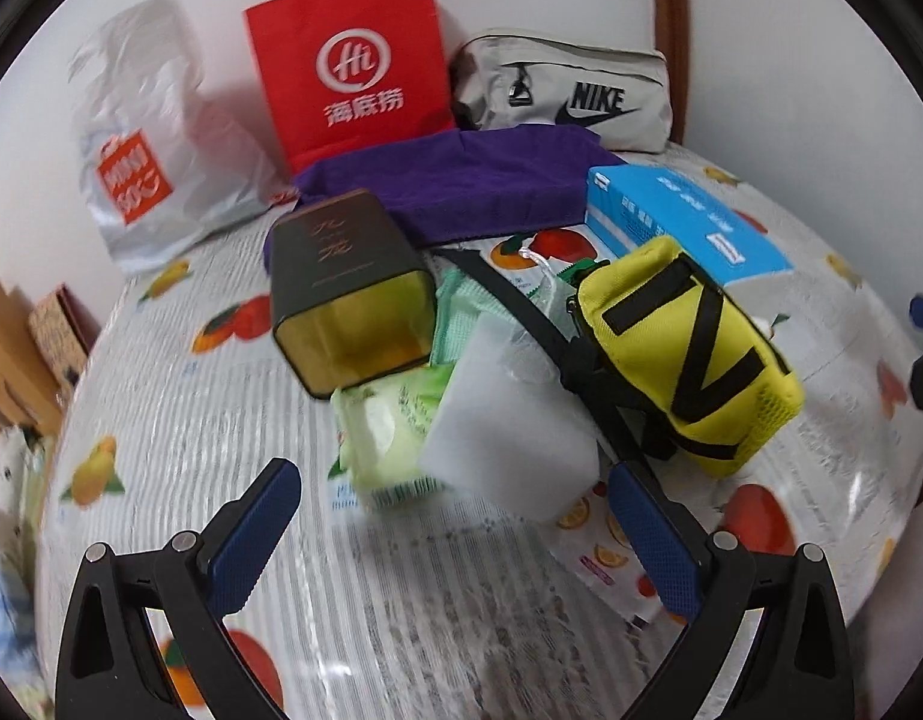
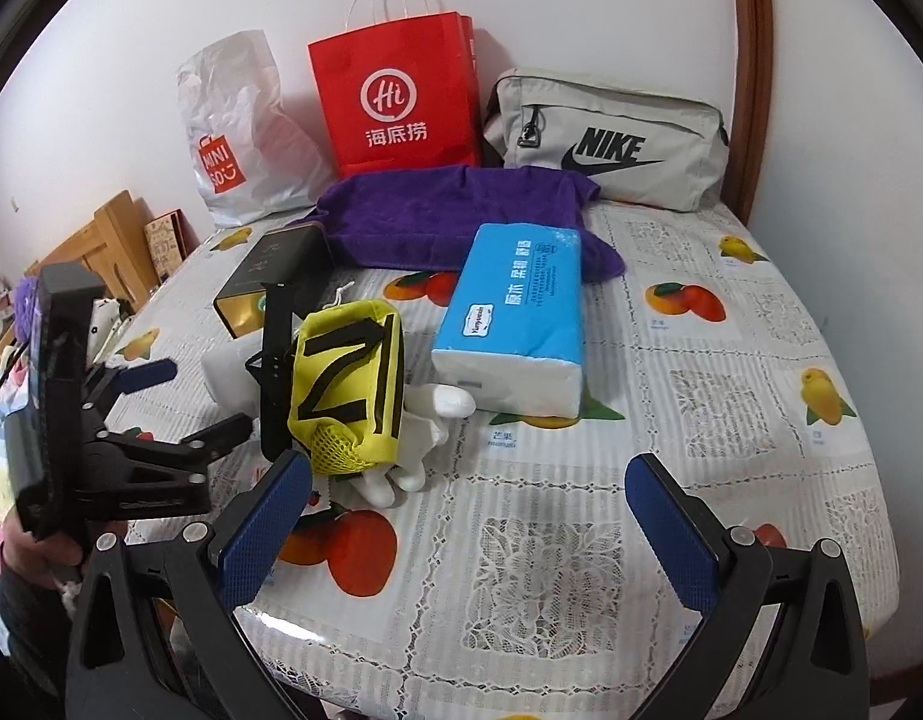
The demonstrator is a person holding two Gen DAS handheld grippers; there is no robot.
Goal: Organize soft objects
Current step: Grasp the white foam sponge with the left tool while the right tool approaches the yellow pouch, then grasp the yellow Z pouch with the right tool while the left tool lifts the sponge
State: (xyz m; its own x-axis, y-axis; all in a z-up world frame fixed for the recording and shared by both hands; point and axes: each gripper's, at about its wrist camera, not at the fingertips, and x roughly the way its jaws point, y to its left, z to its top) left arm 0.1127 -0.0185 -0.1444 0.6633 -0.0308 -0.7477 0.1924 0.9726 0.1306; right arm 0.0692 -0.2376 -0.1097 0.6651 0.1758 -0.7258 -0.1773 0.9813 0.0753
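Seemingly nothing sorted yet: yellow fabric pouch with black straps (image 2: 347, 384), blue tissue pack (image 2: 515, 324), purple towel (image 2: 455, 210), green wipes packet (image 1: 389, 426) being left heaped mid-desk (image 2: 671, 510). Left claw (image 1: 455, 534) and right claw (image 2: 467, 516) being held open, empty, near pile.

Glossy plastic fruit-print cover on the bench (image 2: 671, 480), fuzzy purple cloth towel (image 2: 449, 210), matt red paper bag (image 2: 395, 102), crinkled plastic-wrapped tissue pack (image 2: 515, 306)

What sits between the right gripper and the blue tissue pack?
Nothing visible. The right gripper is open, with only bare tablecloth ahead up to the blue tissue pack. The yellow pouch and white glove lie beside that path, toward the left gripper.
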